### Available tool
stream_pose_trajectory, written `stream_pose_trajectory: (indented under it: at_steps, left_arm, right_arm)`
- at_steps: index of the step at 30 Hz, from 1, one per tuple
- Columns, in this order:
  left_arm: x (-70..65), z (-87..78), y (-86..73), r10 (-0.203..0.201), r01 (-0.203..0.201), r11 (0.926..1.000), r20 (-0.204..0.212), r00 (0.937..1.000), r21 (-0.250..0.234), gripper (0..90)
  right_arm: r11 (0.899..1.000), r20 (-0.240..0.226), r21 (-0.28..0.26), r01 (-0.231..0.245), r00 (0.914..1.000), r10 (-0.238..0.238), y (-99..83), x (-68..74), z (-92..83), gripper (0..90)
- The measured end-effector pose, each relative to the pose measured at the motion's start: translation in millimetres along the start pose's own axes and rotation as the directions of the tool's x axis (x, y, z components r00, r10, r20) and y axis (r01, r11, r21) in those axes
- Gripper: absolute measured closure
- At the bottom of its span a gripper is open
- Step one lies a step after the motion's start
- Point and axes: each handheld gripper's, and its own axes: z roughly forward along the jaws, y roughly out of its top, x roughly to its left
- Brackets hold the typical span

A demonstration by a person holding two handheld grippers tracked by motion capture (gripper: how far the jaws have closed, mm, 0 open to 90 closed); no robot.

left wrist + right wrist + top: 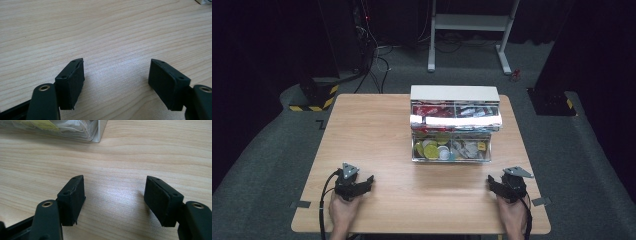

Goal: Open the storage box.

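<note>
Clear plastic two-tier organiser box (452,145) with white lid: at the far centre-right of the pale wooden surface (372,140), upper drawer pulled forward. Upper tier: red and white packets. Lower tier: green and white round items on the left, mixed small pieces on the right. Corner of the box at the top left of the right gripper view (98,131).

Left black tongs (362,186), (116,77): near edge of the surface, left side, hand-held, jaws spread wide, nothing between, well apart from the box.

Right black tongs (497,185), (113,195): near edge, right side, hand-held, jaws spread wide, empty, nearer the box, not touching.
</note>
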Motion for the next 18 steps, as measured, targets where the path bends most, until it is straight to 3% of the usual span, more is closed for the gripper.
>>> stream_pose_trajectory:
  at_steps: [11,14,18]
  left_arm:
    - [-0.1,0.0,0.0,0.0,0.0,1.0,0.001,1.0,0.0,29.0]
    - [-0.2,0.1,-0.1,-0.001,0.001,1.0,0.001,1.0,-0.001,29.0]
    - [-0.1,0.0,0.0,0.0,0.0,1.0,0.001,1.0,0.0,29.0]
  right_arm:
    - [1.0,-0.005,0.003,-0.003,1.0,0.003,-0.1,0.4,-0.1,32.5]
    - [1.0,-0.001,-0.004,0.002,1.0,-0.002,-1.6,1.1,-2.1,41.6]
    - [1.0,-0.013,-0.015,0.001,0.9999,-0.002,-2.5,1.3,-4.7,43.6]
